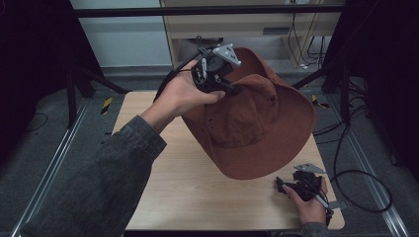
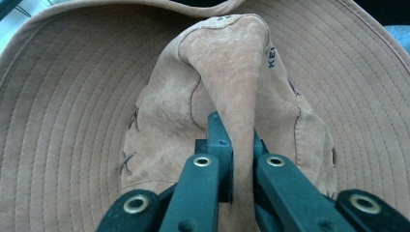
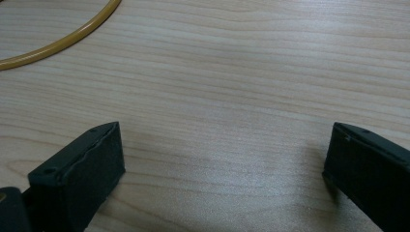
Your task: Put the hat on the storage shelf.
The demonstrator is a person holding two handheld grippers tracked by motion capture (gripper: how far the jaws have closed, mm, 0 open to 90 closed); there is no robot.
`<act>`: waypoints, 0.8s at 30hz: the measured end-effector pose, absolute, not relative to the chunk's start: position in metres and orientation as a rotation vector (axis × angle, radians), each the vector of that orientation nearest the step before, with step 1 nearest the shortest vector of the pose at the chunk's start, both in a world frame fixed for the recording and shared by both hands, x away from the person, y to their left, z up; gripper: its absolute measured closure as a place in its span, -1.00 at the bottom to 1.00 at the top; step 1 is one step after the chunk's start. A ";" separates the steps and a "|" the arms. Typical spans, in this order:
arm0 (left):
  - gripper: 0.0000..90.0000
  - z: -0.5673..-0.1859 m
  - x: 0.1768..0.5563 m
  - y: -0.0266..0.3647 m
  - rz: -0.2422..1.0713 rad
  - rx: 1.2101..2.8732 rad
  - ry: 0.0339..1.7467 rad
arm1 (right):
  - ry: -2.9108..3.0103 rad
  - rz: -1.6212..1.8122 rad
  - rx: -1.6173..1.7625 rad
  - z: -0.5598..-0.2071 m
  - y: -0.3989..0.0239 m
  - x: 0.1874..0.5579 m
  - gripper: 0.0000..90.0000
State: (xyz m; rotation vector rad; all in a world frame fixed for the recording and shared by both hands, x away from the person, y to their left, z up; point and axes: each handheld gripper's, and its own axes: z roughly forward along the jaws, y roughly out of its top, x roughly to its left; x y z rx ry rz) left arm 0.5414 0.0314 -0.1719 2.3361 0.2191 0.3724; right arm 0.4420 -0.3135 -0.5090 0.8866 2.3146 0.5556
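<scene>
My right gripper (image 1: 291, 186) rests low at the desk's (image 1: 197, 197) near right corner, jaws wide and empty over bare wood. Farther off, my left gripper (image 1: 232, 90) pinches a fold of the brown hat's (image 1: 257, 133) crown, holding it tilted above the desk. I judge this mid-lift; next comes choosing where it goes.

Brown wide-brimmed hat (image 1: 257, 133), tilted, crown pinched

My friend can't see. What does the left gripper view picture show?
Two black tongs pinch a raised fold of soft tan suede on the crown of a wide-brimmed hat. The brim, stitched in rings, spreads out all around the crown.
</scene>
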 end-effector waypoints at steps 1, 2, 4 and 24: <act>0.97 -0.172 0.543 0.030 0.371 2.335 0.221 | 2.315 0.556 0.887 -0.509 -0.313 0.442 -0.98; 0.97 -0.173 0.544 0.028 0.368 2.333 0.224 | 2.315 0.556 0.886 -0.509 -0.313 0.442 -0.98; 0.97 -0.174 0.547 0.024 0.369 2.335 0.227 | 2.315 0.556 0.886 -0.509 -0.314 0.442 -0.98; 0.97 -0.200 0.571 0.003 0.347 2.372 0.277 | 2.317 0.560 0.886 -0.509 -0.314 0.442 -0.98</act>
